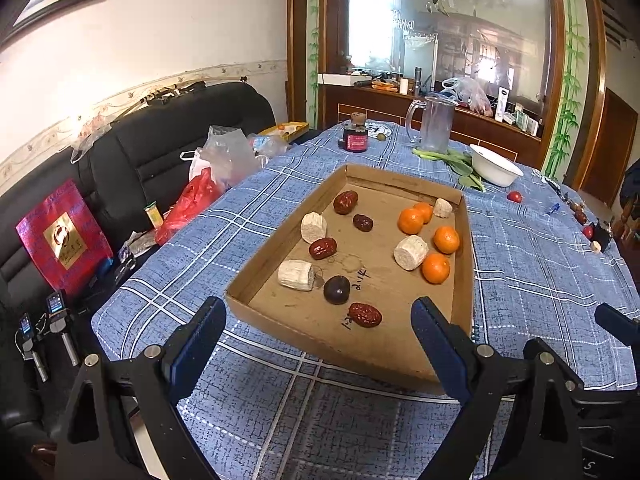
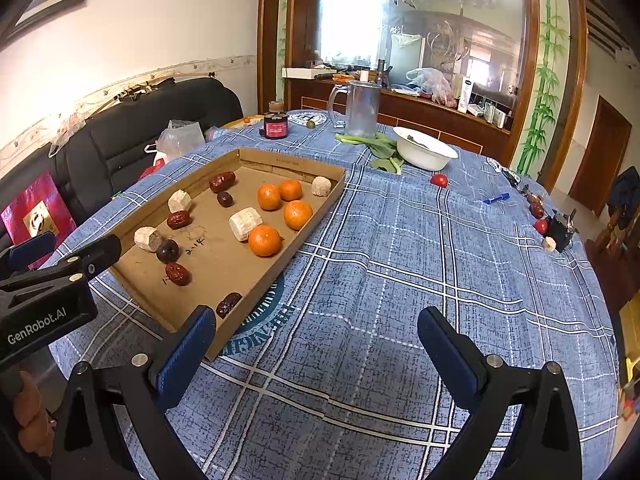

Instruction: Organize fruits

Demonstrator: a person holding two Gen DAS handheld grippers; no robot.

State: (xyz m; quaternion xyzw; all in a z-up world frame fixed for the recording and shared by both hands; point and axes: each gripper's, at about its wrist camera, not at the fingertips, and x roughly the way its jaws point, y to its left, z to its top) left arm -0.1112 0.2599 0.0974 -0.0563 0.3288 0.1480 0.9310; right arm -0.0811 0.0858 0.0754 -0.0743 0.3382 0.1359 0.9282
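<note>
1. Two hand-held grippers hover over a table [image 2: 400, 260] covered with a blue plaid cloth; both point down and forward.
2. Tray [image 1: 264, 268]: a shallow cardboard tray at centre of the left wrist view and left of centre in the right wrist view. Its long axis runs from the lower edge of the frame toward the upper centre, the far end toward a clear jug [image 1: 434, 124].
3. Oranges [image 1: 411, 221]: four, grouped along the tray's right side, two touching at the far end.
4. Dates [image 1: 364, 314]: wrinkled, red-brown, on the tray's left half. The nearest lies with its long axis across the frame; another date [image 2: 228, 304] rests against the near right wall, tilted along it.
5. Plum [image 1: 336, 289]: dark and round, just beside the near date.
6. White chunks [image 1: 411, 252]: four short pale cylinders, fruit kind unclear. The near left one lies on its side, axis across the frame.
7. Left gripper [image 1: 320, 344]: jaws wide apart, nothing between the pads; they frame the tray's near edge, and contact with it cannot be told.
8. Right gripper [image 2: 316, 344]: jaws wide, empty, over bare cloth at the tray's near right corner.
9. Bowl [image 2: 424, 148]: white, upper right, beside green leaves.
</note>
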